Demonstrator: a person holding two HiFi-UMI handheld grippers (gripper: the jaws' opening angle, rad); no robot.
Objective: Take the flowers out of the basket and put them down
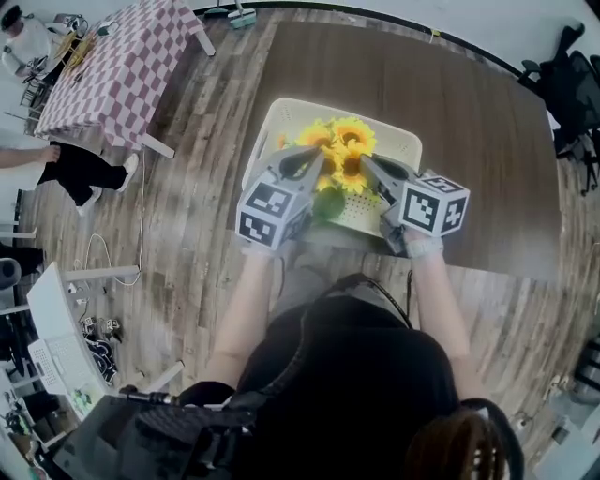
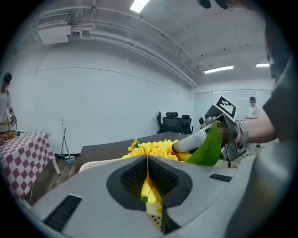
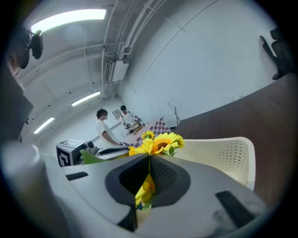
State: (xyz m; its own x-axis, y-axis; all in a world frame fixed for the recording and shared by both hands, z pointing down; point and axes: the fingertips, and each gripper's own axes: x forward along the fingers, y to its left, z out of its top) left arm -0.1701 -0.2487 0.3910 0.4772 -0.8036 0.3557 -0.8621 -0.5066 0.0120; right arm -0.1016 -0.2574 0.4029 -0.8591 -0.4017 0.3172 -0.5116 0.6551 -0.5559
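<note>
A bunch of yellow sunflowers [image 1: 345, 150] stands in a cream perforated basket [image 1: 405, 142] on a dark brown table [image 1: 478, 122]. My left gripper [image 1: 319, 156] comes at the blooms from the left and my right gripper [image 1: 366, 161] from the right, tips almost meeting over them. In the left gripper view the jaws [image 2: 148, 160] are shut, with yellow petals in the slit between the pads. The flowers [image 2: 153, 148] and a green leaf [image 2: 207, 148] rise just beyond. The right gripper view shows the same: shut jaws [image 3: 150, 160] with petals in the slit, blooms [image 3: 160, 142] above, the basket wall [image 3: 228, 158] behind.
A checkered-cloth table [image 1: 122, 66] stands at the far left with a person [image 1: 75, 169] beside it. Black office chairs [image 1: 572, 84] are at the right wall and a broom [image 1: 242, 14] at the back. White equipment and cables [image 1: 56, 337] lie on the wooden floor at lower left.
</note>
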